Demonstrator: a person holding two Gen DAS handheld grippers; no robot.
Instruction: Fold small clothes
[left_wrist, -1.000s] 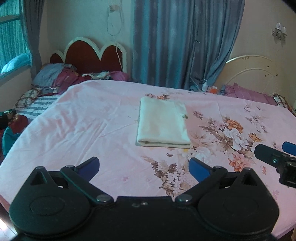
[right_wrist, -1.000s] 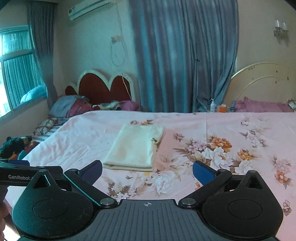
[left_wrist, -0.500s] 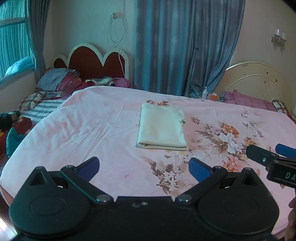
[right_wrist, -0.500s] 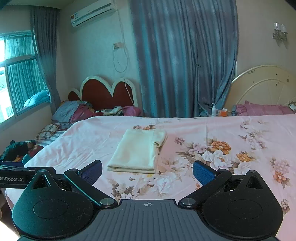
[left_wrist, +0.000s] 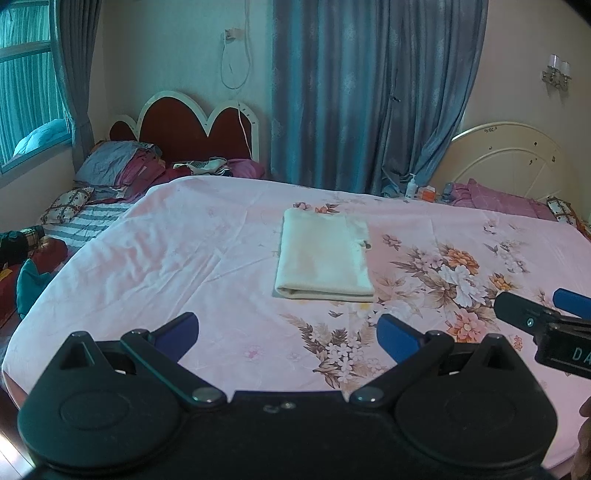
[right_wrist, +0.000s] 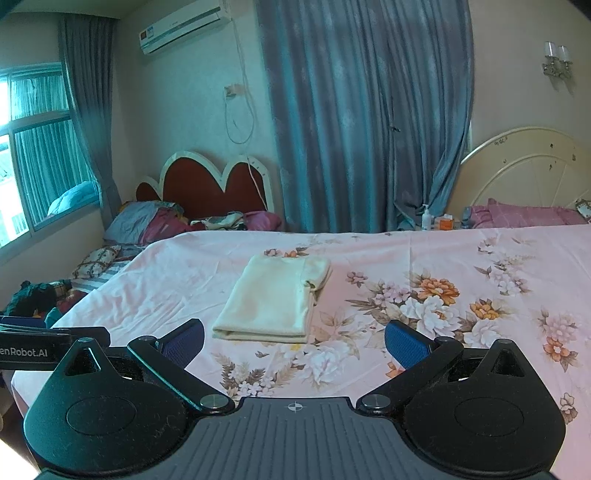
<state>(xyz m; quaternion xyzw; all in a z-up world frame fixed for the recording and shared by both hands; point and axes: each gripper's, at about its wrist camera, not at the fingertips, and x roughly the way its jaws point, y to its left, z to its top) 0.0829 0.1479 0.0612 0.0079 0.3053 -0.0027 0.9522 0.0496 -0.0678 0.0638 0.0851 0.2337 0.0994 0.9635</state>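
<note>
A cream garment (left_wrist: 325, 258) lies folded into a neat rectangle on the pink floral bed sheet (left_wrist: 177, 258); it also shows in the right wrist view (right_wrist: 273, 302). My left gripper (left_wrist: 288, 332) is open and empty, held back from the garment near the bed's front edge. My right gripper (right_wrist: 295, 341) is open and empty, also short of the garment. The right gripper shows at the right edge of the left wrist view (left_wrist: 535, 317), and the left gripper at the left edge of the right wrist view (right_wrist: 55, 338).
A second bed with a red headboard (left_wrist: 192, 125) and piled clothes (left_wrist: 122, 166) stands at the back left. Blue curtains (left_wrist: 369, 92) hang behind. A cream headboard (left_wrist: 509, 155), pink pillow and small bottles (left_wrist: 410, 188) are at the back right. Clothes lie on the floor at left (left_wrist: 22, 258).
Both grippers have drawn back and tilted up from the bed, so more of the room shows. The folded garment has not moved. Both stay open.
</note>
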